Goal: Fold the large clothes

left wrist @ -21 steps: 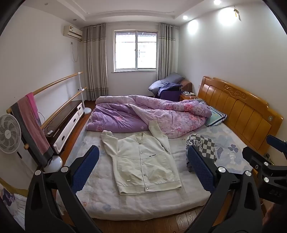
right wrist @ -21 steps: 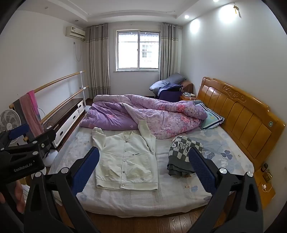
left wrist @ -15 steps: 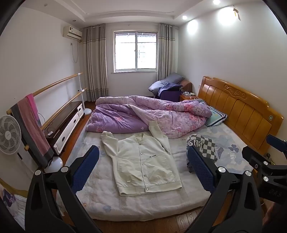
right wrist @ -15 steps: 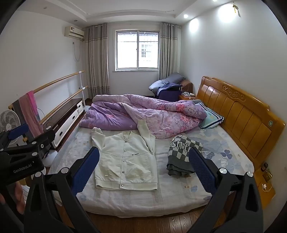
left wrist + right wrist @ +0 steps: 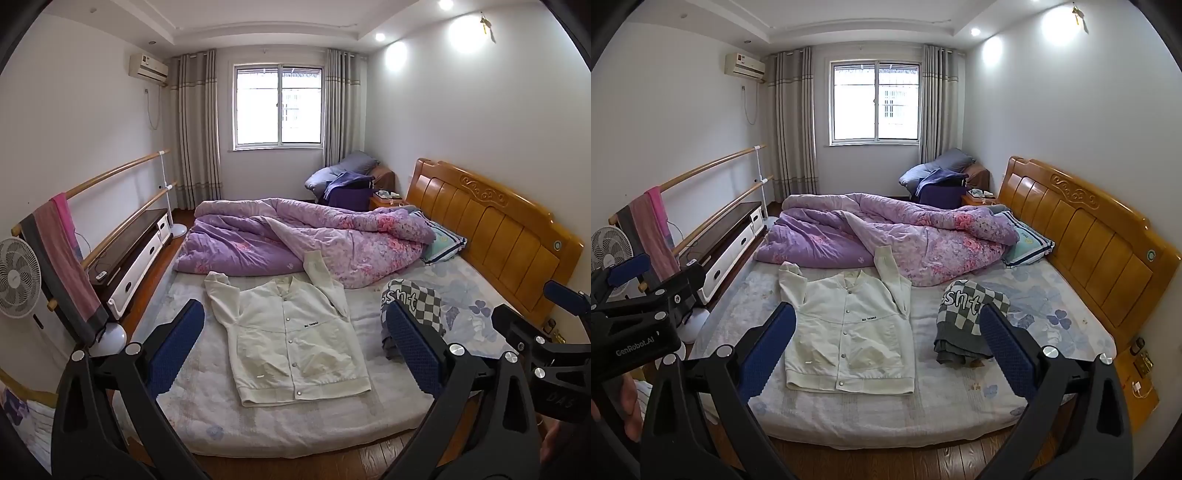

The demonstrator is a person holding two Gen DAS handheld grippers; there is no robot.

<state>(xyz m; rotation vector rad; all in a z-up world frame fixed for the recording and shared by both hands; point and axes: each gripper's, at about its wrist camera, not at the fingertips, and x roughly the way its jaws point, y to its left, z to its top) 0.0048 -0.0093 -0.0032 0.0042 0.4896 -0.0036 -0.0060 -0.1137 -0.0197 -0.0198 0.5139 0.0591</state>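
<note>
A cream button-up jacket [image 5: 295,339] lies flat, front up, on the bed, its sleeves angled toward the quilt; it also shows in the right wrist view [image 5: 849,332]. My left gripper [image 5: 293,350] is open and empty, held above the floor in front of the bed's near edge. My right gripper [image 5: 886,350] is open and empty too, beside it to the right. A folded grey-and-white checkered garment [image 5: 967,321] with lettering lies right of the jacket, also in the left wrist view [image 5: 417,306].
A crumpled purple floral quilt [image 5: 303,240] covers the far half of the bed. A wooden headboard [image 5: 491,229] stands on the right, a low TV cabinet [image 5: 129,254], a wooden rail with towels [image 5: 59,251] and a fan [image 5: 16,280] on the left.
Both grippers have drifted slightly; the views have barely shifted. The jacket and the checkered garment have not moved.
</note>
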